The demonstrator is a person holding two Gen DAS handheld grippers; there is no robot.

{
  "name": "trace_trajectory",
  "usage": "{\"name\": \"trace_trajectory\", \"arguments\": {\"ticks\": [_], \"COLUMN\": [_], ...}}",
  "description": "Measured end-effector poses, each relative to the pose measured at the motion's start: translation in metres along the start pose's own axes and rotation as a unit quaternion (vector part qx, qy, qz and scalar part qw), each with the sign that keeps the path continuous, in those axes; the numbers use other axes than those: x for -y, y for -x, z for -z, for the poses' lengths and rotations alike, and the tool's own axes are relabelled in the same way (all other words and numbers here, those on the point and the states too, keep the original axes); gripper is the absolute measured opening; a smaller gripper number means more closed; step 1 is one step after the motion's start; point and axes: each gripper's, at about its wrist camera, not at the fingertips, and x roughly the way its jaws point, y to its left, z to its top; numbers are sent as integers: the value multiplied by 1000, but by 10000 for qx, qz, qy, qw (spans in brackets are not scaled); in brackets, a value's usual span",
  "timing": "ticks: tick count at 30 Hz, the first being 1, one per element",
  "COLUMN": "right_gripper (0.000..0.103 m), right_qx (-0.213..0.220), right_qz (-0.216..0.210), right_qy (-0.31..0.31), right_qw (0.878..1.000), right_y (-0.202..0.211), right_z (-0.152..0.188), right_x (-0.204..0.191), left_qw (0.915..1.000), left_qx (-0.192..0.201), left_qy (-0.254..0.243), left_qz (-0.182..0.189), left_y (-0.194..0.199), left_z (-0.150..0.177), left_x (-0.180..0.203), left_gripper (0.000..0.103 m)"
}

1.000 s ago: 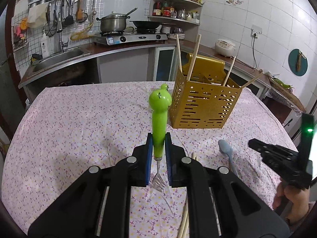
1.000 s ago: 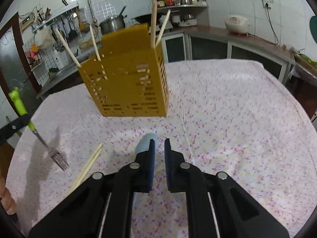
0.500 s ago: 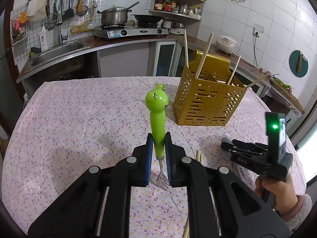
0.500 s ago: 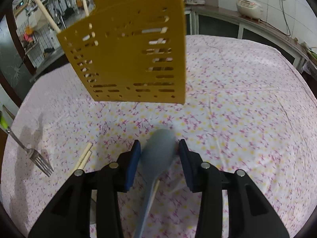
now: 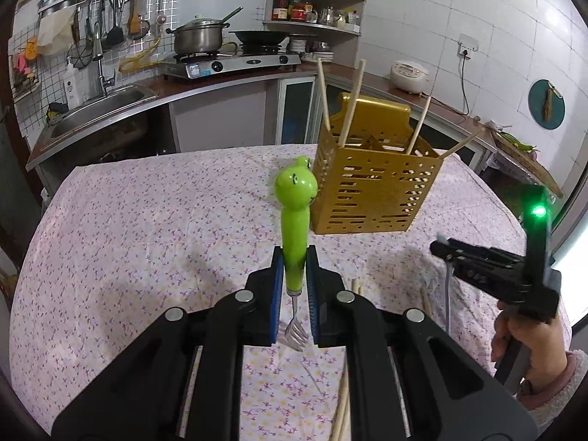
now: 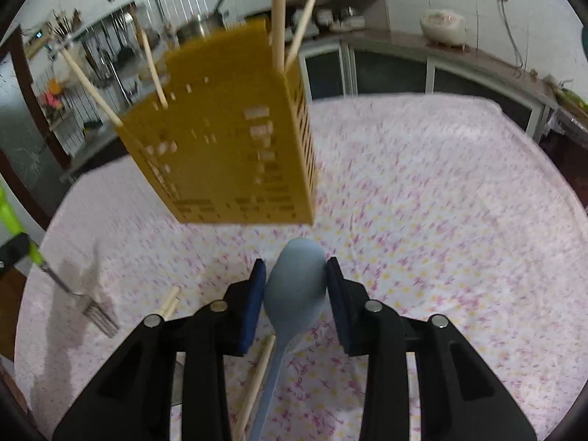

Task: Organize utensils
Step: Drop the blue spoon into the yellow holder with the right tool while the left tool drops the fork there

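Closing right gripper [image 6: 294, 275] straddles spoon [image 6: 294, 286] near holder [image 6: 235, 139].

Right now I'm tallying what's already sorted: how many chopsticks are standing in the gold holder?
4. In the gold holder, two chopsticks rise near its back left corner, one leans at the back right, and one pokes out over the right corner. Shorter ones inside could be hidden.

We count one gold utensil holder [image 5: 371, 191] with four chopsticks [image 5: 351, 104] standing in it, one green frog-handled fork [image 5: 294, 228], one blue spoon [image 6: 294, 290], loose chopsticks [image 6: 253, 386] on the table [image 5: 147, 220], at least three, and two grippers.
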Motion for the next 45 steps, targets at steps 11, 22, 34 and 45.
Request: {"name": "trace_trajectory", "arguments": {"ticks": [11,22,34,45], "right_gripper": [30,27,26,26], "right_qx": [1154,1652,2251,2492], "right_qz": [-79,-84,-43,235], "right_qy": [184,407,643,530], "right_qw": [9931,9854,9722,9667], "right_y": [69,101,135,107], "right_z": [-22,-58,-123,-182], "right_x": [-4,-12,-37,-38], "left_qw": [9996,9973,9938,9927], "left_qx": [181,491,878,996], "left_qy": [-173,-477,-605,-654], "left_qz": [112,249,302,185], "left_y": [12,29,37,-12], "left_z": [-16,-55,-126,-168], "left_x": [23,52,70,81], "left_gripper": [11,11,11,11]}}
